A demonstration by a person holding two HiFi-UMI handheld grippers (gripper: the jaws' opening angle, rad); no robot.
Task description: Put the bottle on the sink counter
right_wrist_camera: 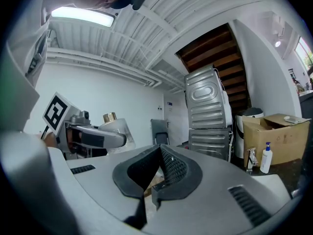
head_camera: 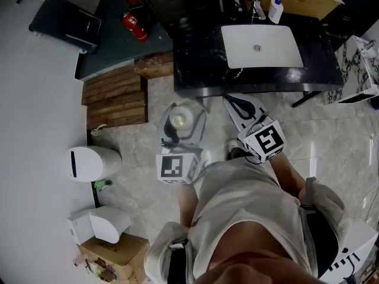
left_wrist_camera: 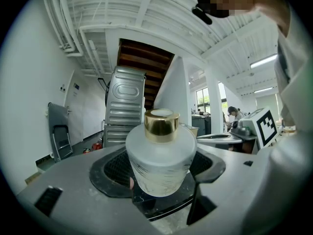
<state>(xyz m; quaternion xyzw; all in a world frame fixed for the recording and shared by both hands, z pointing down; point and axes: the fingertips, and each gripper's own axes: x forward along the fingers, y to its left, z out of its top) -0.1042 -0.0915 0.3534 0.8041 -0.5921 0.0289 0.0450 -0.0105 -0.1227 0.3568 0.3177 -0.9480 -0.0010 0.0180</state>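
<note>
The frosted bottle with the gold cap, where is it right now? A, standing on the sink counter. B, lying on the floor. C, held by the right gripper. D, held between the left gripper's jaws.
D: the left gripper view shows the bottle clamped between the jaws of the left gripper.

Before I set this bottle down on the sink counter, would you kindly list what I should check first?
1. Bottle held in the left tool: ok, a jaw stands on each side of its frosted body.
2. Bottle upright with its gold cap on: ok.
3. Right tool free of anything: ok, its jaws are together with nothing between them.
4. Bare spot on the sink counter: ok, the dark top left of the white basin looks free.
5. Bottle above the counter: not ok, it hangs over the floor, short of the front edge.
6. Firmness of the grip: cannot tell.
</note>
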